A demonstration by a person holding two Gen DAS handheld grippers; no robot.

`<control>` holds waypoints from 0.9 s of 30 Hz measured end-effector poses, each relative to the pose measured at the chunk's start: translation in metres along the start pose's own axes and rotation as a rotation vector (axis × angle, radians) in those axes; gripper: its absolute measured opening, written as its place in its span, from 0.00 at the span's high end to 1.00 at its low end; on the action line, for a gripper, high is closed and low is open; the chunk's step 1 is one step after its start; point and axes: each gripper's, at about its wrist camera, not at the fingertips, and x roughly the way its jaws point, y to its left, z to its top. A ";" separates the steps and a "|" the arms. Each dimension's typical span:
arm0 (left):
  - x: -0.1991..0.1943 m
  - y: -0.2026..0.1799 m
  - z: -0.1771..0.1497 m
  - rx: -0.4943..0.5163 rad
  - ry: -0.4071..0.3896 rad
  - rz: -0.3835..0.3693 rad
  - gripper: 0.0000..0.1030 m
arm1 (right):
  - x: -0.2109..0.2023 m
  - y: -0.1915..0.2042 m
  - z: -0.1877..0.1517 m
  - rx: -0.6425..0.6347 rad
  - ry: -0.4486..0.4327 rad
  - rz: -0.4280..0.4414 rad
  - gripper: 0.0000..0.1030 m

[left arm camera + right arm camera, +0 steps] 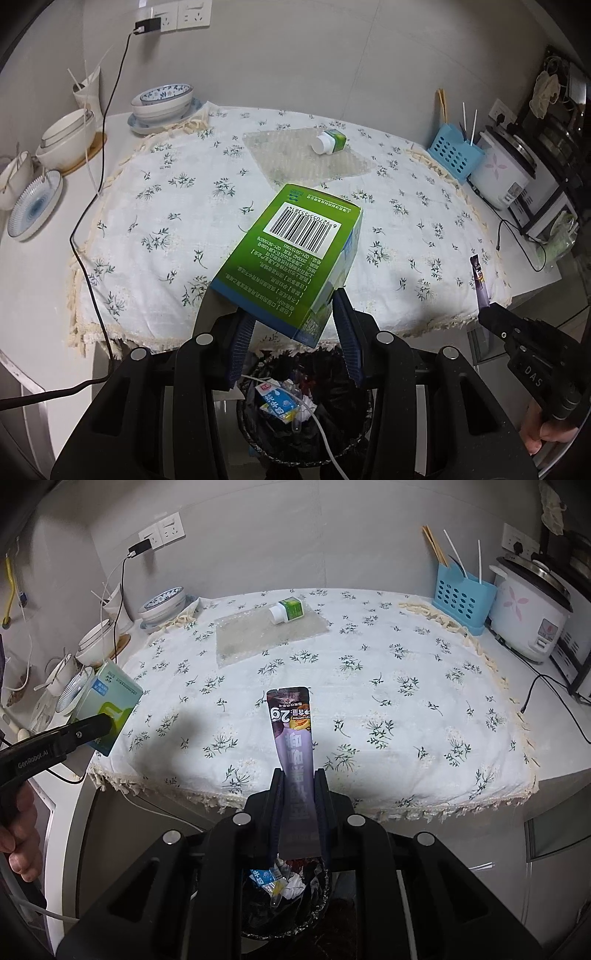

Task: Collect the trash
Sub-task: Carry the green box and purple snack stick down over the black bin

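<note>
floral cloth covers the table [388,701], which fills both wrist views from 9 to 3 o'clock, with a grey wall and sockets behind. below the near fringe, at 6 o'clock in each view, sits the trash bin [258,439], lined in black and already holding wrappers and crumpled paper.

the left gripper [293,325] pinches a green box [295,254] by its lower end, barcode face up, the box tilted out over the table's near edge and the bin just beneath the fingers. the right gripper [299,812] has its fingers pressed on a purple sachet [293,738], which stands up between them, its lower end hanging right above the bin.

judging by this, the job is well along: some rubbish is in the bin, two pieces are held over it and not yet dropped. what looks left on the cloth is a small bottle [286,610] with a white cap, lying on its side at 12 o'clock on a clear plastic sheet [269,638]; the sheet may be rubbish too, i cannot tell.

room is fair in the middle of the cloth. at 9 to 10 o'clock stacked bowls [162,101] and a black cable [92,229] crowd the edge; at 2 to 3 o'clock a blue utensil caddy [463,598] and a rice cooker [528,613] stand close. the two grippers are near each other over the bin, so the drops want care.
</note>
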 end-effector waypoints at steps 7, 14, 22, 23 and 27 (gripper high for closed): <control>-0.005 0.000 -0.022 0.013 0.016 -0.009 0.59 | -0.003 0.009 -0.021 -0.006 0.023 0.007 0.85; -0.005 -0.002 -0.042 0.011 0.037 -0.020 0.59 | -0.006 0.013 -0.039 -0.009 0.045 0.005 0.85; -0.001 0.002 -0.068 0.015 0.067 -0.020 0.59 | -0.003 0.016 -0.057 -0.006 0.075 0.008 0.85; 0.001 0.002 -0.072 0.014 0.075 -0.019 0.59 | -0.002 0.016 -0.060 -0.009 0.076 0.010 0.85; 0.009 0.006 -0.088 0.018 0.095 -0.020 0.59 | 0.003 0.021 -0.072 -0.020 0.093 0.018 0.85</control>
